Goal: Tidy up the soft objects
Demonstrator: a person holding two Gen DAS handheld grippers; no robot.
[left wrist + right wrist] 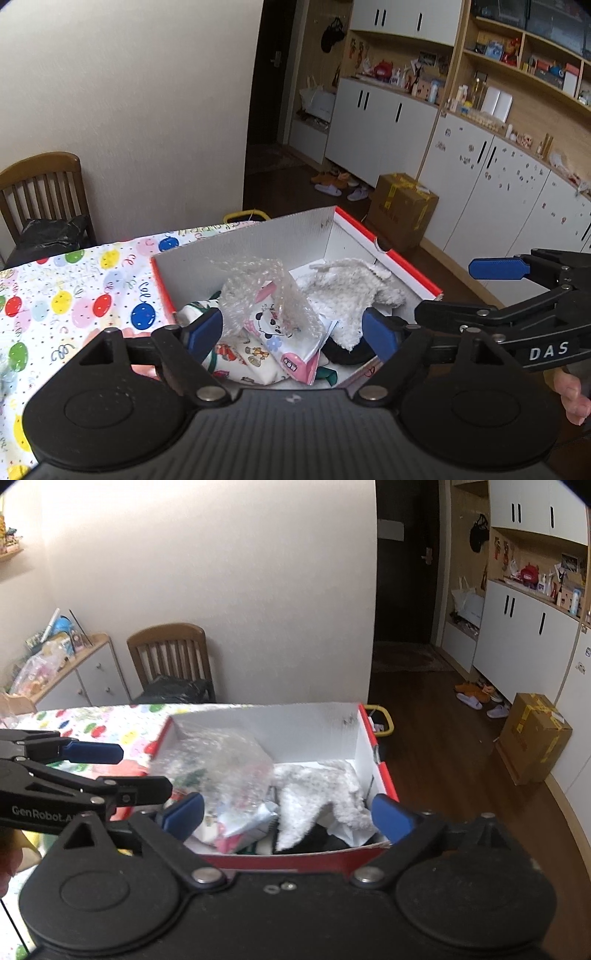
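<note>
"DAS" on right tool (476, 291); "GenRobot.A" on left tool (144, 770).

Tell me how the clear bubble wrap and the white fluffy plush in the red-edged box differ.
The clear bubble wrap is see-through and crinkled; the white fluffy plush is opaque and fuzzy. The bubble wrap sits on the box's left side and stands up in a mound over a panda-print packet; the plush lies slumped on the right, over something black. Both rest loose inside the red-edged cardboard box, with neither gripper touching them.
</note>
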